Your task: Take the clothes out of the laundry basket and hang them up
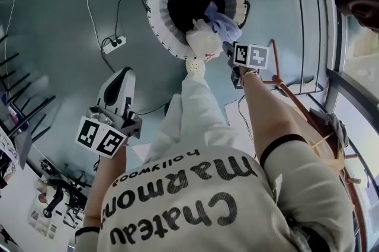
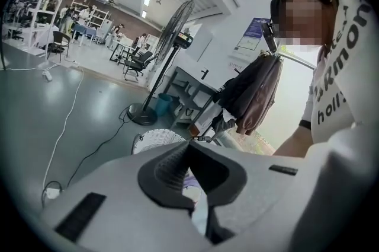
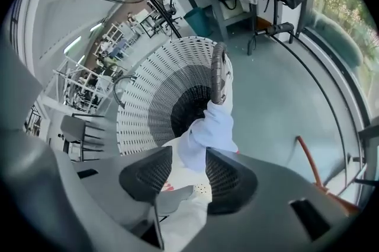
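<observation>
The white perforated laundry basket (image 1: 155,2) (image 3: 148,96) stands on the grey floor ahead of me. A pale blue cloth (image 1: 222,22) (image 3: 208,129) hangs over its near rim, with a white garment (image 1: 201,40) (image 3: 192,197) bunched beside it. My right gripper (image 1: 228,48) (image 3: 188,171) is at that rim, jaws apart, with the blue cloth lying between the pads without being squeezed. My left gripper (image 1: 125,73) (image 2: 188,147) is held back at the lower left, shut and empty; the basket (image 2: 157,139) shows just past its tips.
A power strip (image 1: 113,43) and cables lie on the floor left of the basket. An orange wooden rack (image 1: 296,96) stands at the right by the window. Dark clothes (image 2: 254,91) hang on a stand, and a pedestal fan (image 2: 177,25) stands behind the basket.
</observation>
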Available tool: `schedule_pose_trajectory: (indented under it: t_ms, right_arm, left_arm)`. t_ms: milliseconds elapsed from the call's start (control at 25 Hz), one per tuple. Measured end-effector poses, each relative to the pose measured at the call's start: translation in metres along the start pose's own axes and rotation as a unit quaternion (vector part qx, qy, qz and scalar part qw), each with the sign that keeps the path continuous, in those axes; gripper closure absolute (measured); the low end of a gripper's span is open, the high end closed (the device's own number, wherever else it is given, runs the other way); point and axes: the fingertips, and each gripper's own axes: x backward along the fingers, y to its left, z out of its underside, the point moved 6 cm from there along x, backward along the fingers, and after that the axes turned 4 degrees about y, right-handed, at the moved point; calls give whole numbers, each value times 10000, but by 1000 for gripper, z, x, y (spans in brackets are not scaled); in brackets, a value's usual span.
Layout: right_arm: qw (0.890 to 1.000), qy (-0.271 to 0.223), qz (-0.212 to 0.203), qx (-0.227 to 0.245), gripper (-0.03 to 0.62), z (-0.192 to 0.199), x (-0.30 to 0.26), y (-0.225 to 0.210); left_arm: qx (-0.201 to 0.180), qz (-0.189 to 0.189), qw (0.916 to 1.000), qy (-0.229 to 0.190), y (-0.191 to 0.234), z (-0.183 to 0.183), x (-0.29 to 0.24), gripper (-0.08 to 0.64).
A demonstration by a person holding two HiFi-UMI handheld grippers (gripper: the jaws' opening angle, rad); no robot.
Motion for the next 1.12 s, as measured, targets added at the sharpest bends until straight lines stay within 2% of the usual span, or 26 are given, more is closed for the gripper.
schedule_pose_trajectory:
  t_ms: [160,320,400,560,760,880,1000,1120]
  right_arm:
    - [9997,39,251,-38,460,8,-7,-6]
    - [9999,-32,126,17,497,7,-15,-4]
    - [9999,-69,118,-95,546,7,-17,-5]
    - [9994,-243,47,-226,560,12,-12,4]
    - [9987,-350,-370,-21,561,35,22,44]
    - [9958,-504,-747,-186,563,53,45,69]
    - [9881,-939,-1171,-342,563,57,74,100]
    - [9789,-1316,-1524,-360,563,68,109,134]
  left_arm:
    - [-104,99,9998,116,-4,7,5,551]
    - [-164,146,9997,140,1,12,7,551]
    - [-202,244,9994,134,3,13,8,551]
    - [-277,397,9988,56,5,21,16,551]
    - [-370,489,9981,-100,-1,29,57,551]
    - [-451,575,9969,-286,-1,31,91,551]
    - [-596,602,9951,-513,3,30,120,551]
    - [-846,558,9932,-568,0,29,147,551]
